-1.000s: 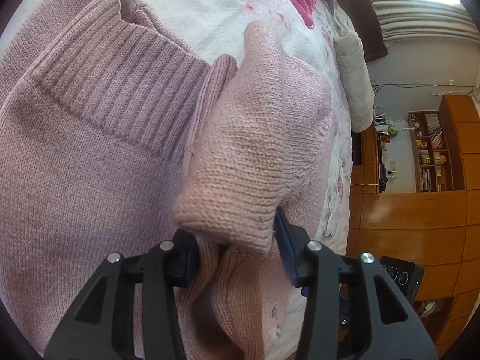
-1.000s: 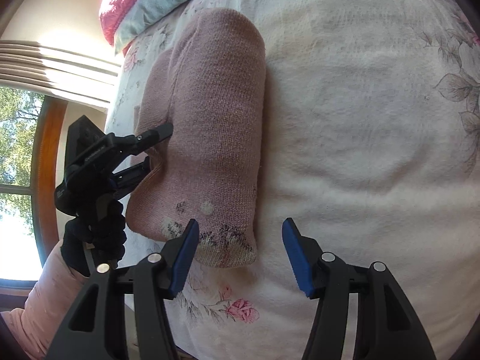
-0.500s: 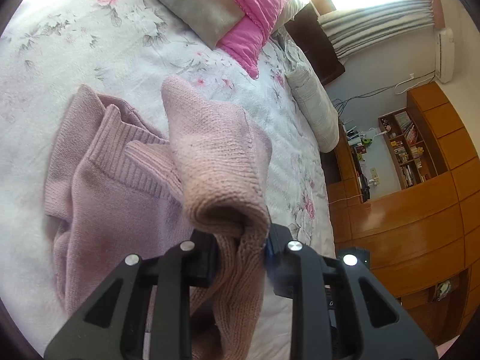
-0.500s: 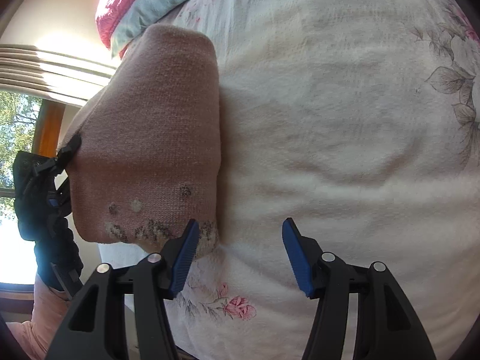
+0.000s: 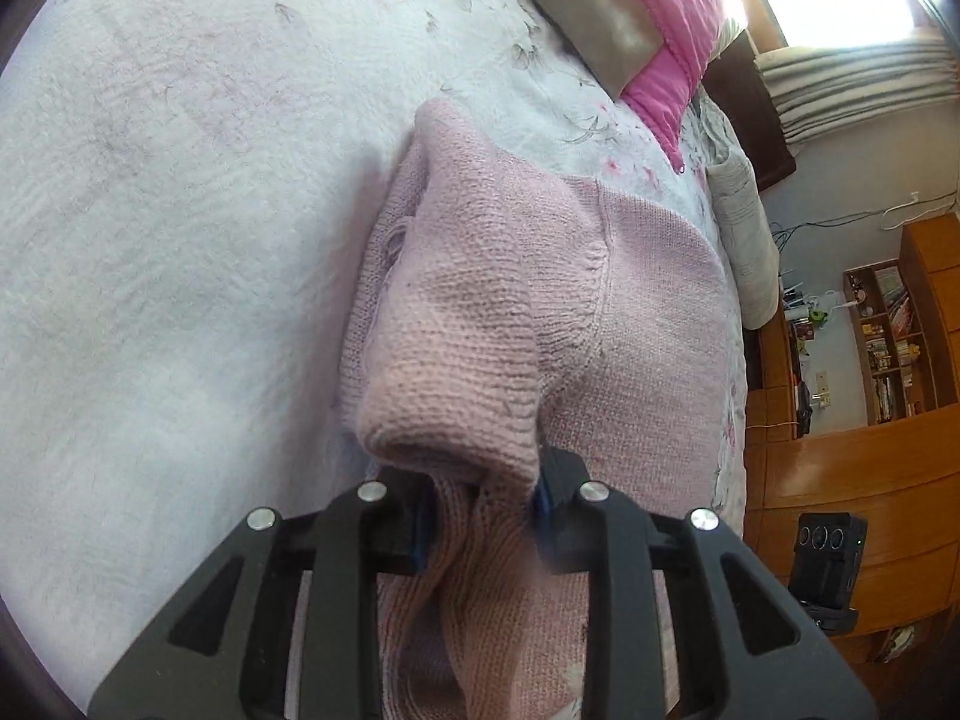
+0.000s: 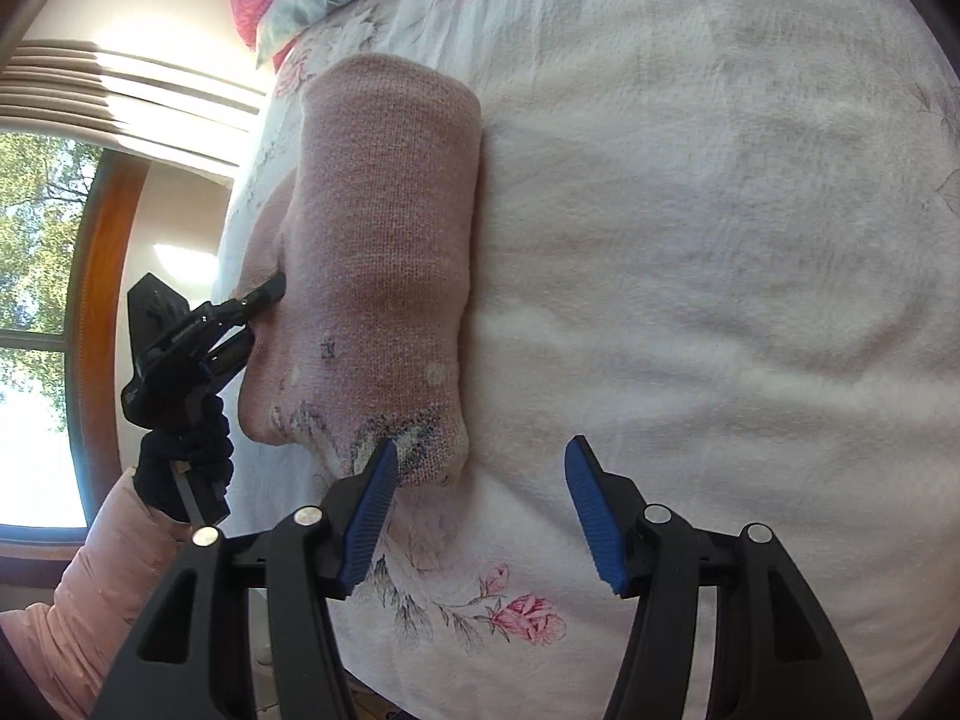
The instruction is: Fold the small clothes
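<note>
bright daylight pours from the window (image 6: 36, 300), blown out to white glare. the bedspread (image 6: 690, 240) looks washed and soft. fisheye bending and dark vignette ring both views.

Dusty-pink knit sweater (image 5: 492, 312) on a white bedspread (image 6: 720, 210) printed with pink roses.

Matt knitted pink sweater (image 5: 468, 324) on a seemingly fleecy, floral bedspread (image 6: 690, 192).
</note>
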Demonstrator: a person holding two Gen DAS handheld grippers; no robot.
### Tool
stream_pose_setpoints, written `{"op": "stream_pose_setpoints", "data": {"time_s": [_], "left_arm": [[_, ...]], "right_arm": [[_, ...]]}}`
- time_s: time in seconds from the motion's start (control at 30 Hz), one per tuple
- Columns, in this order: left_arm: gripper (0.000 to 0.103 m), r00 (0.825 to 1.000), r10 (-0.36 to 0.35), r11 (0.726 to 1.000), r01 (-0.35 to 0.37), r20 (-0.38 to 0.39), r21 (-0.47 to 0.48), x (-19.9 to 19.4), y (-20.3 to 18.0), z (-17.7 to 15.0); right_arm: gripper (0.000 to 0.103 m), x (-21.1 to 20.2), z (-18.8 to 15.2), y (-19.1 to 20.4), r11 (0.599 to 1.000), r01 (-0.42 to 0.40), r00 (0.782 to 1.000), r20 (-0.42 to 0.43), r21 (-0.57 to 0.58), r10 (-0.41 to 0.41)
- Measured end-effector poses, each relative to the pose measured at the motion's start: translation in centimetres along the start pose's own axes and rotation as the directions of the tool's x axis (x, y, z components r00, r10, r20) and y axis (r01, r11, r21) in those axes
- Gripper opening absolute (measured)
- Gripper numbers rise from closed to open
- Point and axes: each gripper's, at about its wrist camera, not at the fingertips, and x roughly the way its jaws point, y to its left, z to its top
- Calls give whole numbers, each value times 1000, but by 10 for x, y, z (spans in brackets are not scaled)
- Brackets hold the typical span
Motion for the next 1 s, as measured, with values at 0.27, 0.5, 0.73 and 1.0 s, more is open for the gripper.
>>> {"op": "stream_pose_setpoints", "data": {"time_s": [0.27,0.5,0.73,1.0], "left_arm": [[39,998,14,1000,-13,-54,11,-27,-12,-10],[50,997,-15,999,18,-77,42,-68,-24,-68],[25,983,85,996,-82,-165,24,-27,-14,-87],[6,997,14,1000,-16,-79,-22,-61,2,-67]], "right_arm": [[62,25,-3,29,998,-45,998,-44,-44,43],[64,41,-2,25,997,-76,995,-73,-12,75],[64,46,-1,22,998,-65,994,-90,-9,64],[65,41,-1,22,993,-116,991,-63,1,116]]}}
